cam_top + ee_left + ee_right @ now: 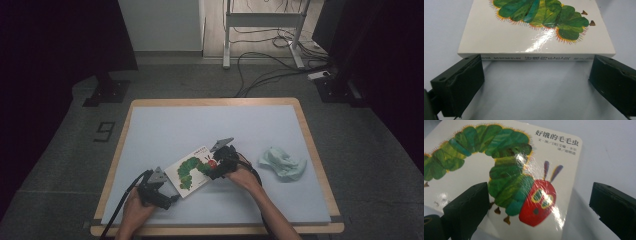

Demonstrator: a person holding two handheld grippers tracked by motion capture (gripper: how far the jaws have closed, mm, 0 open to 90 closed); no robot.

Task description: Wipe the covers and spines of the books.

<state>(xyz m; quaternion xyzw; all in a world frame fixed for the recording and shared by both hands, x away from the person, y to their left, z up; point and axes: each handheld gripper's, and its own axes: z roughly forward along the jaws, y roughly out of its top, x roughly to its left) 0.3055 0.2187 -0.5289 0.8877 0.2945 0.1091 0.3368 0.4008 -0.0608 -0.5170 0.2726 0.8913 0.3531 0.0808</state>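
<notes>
A white board book (190, 172) with a green caterpillar on its cover lies flat on the pale blue mat (200, 125), near the front middle. My left gripper (171, 198) sits at the book's near-left edge. In the left gripper view its jaws stand wide open (536, 72), just short of the book's spine (534, 58). My right gripper (214, 171) is at the book's right end. In the right gripper view it is open (539, 202), one jaw over the cover (506, 177) and the other past the book's edge, with the caterpillar's red head between them.
A crumpled pale teal cloth (282, 163) lies on the mat to the right of the book. The wooden table edge (215, 231) runs along the front. Cables (260, 70) and a stand's legs lie on the floor beyond the table.
</notes>
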